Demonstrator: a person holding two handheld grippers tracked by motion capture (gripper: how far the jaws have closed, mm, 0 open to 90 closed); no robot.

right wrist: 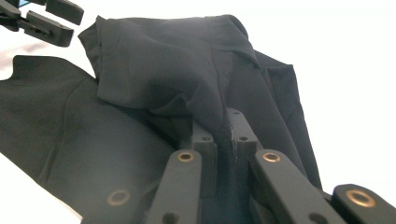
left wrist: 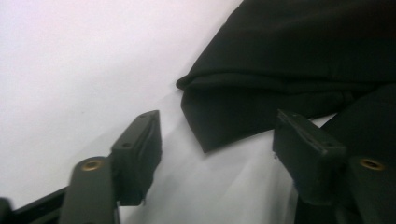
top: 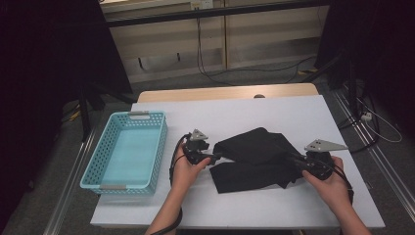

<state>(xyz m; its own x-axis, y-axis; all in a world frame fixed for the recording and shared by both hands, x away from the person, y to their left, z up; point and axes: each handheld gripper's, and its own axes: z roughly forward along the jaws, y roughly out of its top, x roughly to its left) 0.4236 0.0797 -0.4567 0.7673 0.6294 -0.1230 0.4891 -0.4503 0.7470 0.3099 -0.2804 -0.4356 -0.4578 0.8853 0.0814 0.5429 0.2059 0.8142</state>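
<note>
A black cloth [top: 254,152] lies partly folded on the white table [top: 274,112]. My right gripper [top: 296,159] is at its right end, and the right gripper view shows its jaws [right wrist: 222,126] shut on a bunched, lifted fold of the cloth [right wrist: 159,65]. At the left end, my left gripper [top: 215,156] is open. In the left gripper view a folded corner of the cloth [left wrist: 289,56] reaches into the gap between that gripper's [left wrist: 217,126] jaws, and the pads stand clear of it. The left gripper [right wrist: 51,21] also appears far off in the right gripper view.
A light blue perforated basket [top: 159,142] with nothing in it stands at the table's left edge, close to my left hand. Bare white tabletop stretches behind the cloth and along the front edge. Cables run across the floor beyond the table.
</note>
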